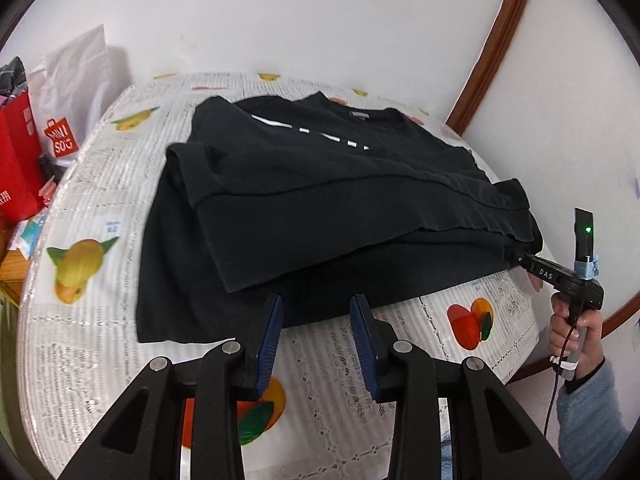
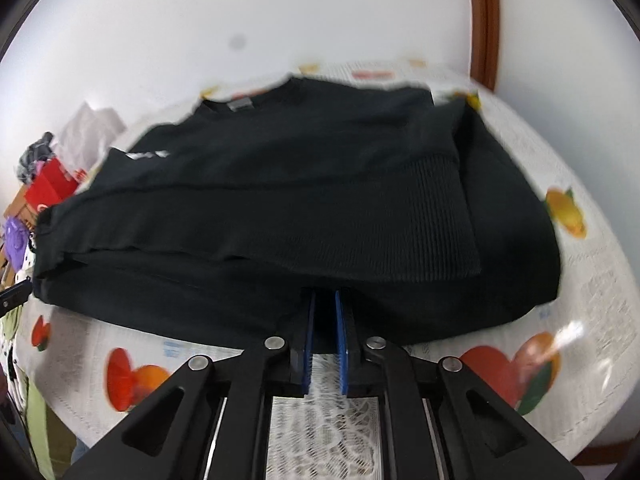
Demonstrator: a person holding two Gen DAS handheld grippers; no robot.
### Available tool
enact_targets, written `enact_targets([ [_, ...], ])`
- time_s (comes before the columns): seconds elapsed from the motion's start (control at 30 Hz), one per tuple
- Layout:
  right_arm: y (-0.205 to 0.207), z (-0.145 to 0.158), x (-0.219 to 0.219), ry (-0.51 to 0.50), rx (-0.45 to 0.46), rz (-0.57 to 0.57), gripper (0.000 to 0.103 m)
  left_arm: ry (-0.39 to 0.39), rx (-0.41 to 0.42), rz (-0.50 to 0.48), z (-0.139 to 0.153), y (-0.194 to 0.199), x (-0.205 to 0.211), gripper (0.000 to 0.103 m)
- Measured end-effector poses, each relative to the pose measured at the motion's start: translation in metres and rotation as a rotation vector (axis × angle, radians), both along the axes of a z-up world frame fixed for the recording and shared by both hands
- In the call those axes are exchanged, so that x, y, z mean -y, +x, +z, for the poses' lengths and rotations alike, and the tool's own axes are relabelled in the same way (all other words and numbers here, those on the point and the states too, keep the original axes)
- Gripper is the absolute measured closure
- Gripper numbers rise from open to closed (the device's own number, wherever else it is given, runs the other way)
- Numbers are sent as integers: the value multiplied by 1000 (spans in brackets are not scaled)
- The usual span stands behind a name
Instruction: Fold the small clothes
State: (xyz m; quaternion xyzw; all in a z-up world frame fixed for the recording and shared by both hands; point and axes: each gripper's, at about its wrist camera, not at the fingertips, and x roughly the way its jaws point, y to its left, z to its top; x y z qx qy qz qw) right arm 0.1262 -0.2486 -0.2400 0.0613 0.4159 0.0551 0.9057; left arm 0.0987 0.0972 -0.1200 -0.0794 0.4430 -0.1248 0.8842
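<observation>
Through my left wrist camera the light is bright, soft and even, and everything looks sharp; the black sweater (image 1: 320,200) ahead of the jaws throws only a faint shadow. My right wrist camera smears with motion blur, worst along the tablecloth (image 2: 592,280) right of the jaws. Both views bend strongly at their dark rims.
</observation>
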Motion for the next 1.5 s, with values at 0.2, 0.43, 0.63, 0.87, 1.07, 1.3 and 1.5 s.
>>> enact_targets([
  [0.2,-8,14,-5,-2,22,20,96,-8,-60,-23,-15,21,11,70],
  [0.43,14,4,1,37,-26,21,97,-26,-81,-43,-25,49,26,70],
  [0.63,18,26,11,70,3,9,96,-36,-22,-33,-5,55,20,72],
  [0.87,49,42,11,77,64,-2,96,-60,37,-5,17,75,3,72],
  [1.07,80,55,9,78,103,-5,96,-32,76,19,26,105,-2,72],
  [1.3,131,52,10,52,90,-40,95,-34,40,63,16,146,-15,72],
  [1.5,170,49,10,-12,67,-82,93,1,21,95,8,172,-24,71],
])
